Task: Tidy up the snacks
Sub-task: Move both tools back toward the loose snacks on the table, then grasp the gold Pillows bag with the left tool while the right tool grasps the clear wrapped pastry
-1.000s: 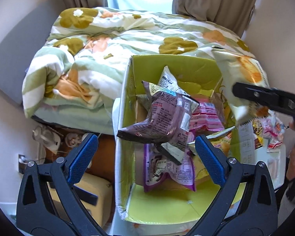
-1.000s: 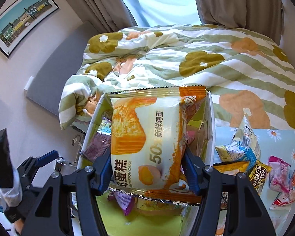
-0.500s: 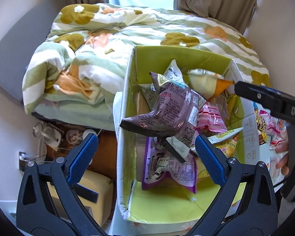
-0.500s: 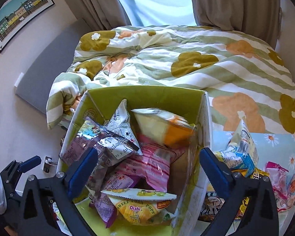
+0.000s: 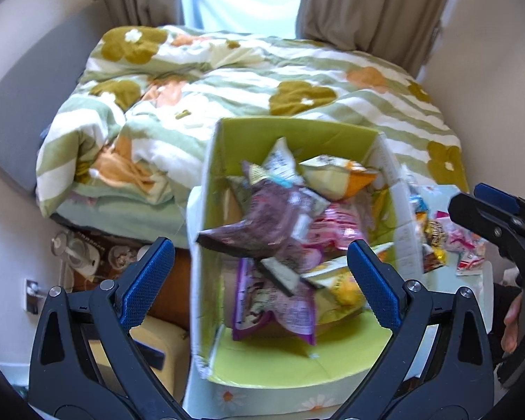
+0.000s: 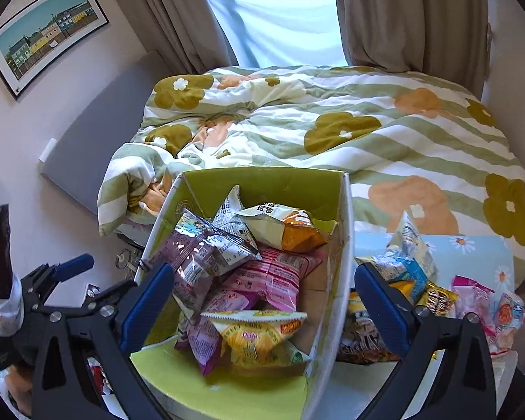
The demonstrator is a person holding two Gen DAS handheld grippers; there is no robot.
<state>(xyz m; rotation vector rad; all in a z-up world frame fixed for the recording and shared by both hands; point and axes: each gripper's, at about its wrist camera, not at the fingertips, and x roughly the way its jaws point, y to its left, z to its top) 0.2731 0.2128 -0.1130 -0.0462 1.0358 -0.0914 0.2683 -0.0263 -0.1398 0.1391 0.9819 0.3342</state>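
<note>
A cardboard box with a green lining (image 6: pixel 262 182) (image 5: pixel 297 133) stands on the table, filled with snack packets. An orange-and-white cake packet (image 6: pixel 280 225) (image 5: pixel 336 175) lies at its far end beside a purple packet (image 6: pixel 199 255), pink packets (image 6: pixel 273 276) and a yellow corn snack (image 6: pixel 259 336). More loose snacks (image 6: pixel 420 280) (image 5: pixel 437 234) lie on the table right of the box. My right gripper (image 6: pixel 264 269) hangs above the box, open wide and holding nothing. My left gripper (image 5: pixel 260 245) is open above the box's near left side, also holding nothing.
A bed with a flowered quilt (image 6: pixel 367 133) runs behind the box. The table wears a pale blue daisy cloth (image 6: pixel 472 245). Left of the table, low down, sit a yellow object (image 5: pixel 157 343) and a kettle (image 5: pixel 77 255). A person's hand (image 5: pixel 511 318) shows at the right edge.
My right gripper let go of the orange-and-white cake packet, which now lies in the box. Its jaws went wide and it drew back. My left gripper rose a little.
</note>
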